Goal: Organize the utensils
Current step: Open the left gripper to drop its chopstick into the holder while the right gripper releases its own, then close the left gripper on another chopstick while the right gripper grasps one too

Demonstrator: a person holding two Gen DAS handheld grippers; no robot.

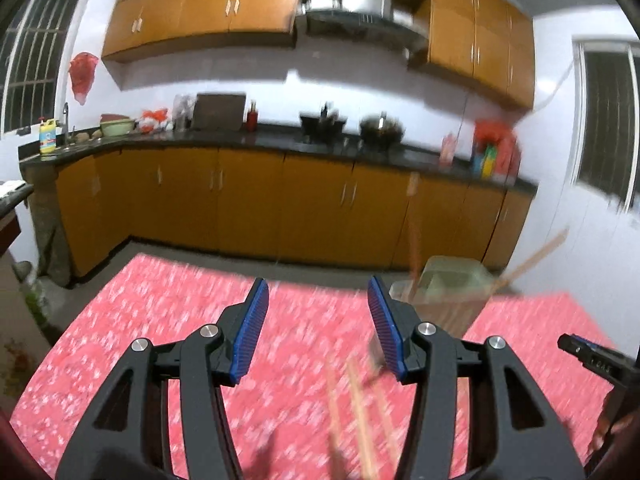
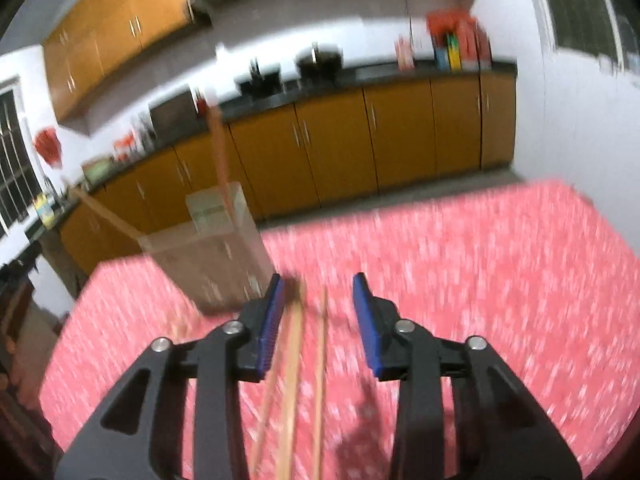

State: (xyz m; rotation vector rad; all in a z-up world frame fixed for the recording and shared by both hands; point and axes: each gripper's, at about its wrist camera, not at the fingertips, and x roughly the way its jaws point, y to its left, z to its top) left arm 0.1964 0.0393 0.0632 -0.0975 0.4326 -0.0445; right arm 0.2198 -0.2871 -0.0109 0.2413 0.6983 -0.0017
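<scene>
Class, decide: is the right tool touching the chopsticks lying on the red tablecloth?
Cannot tell. In the blurred right wrist view, the chopsticks lie between the open fingers of the right tool, one close against the left pad.

A table covered in a red, white-speckled cloth (image 2: 460,280). A clear plastic container (image 2: 208,256) holding upright chopsticks stands near its far edge. Several loose wooden chopsticks (image 2: 296,360) lie nearer the front.

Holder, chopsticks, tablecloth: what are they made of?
Holder: clear plastic by the look, since the cabinets show through its walls. Chopsticks: pale tan, thin sticks, probably bamboo or wood; blur hides any grain. Tablecloth: red with white specks; blur leaves fabric or vinyl open.
</scene>
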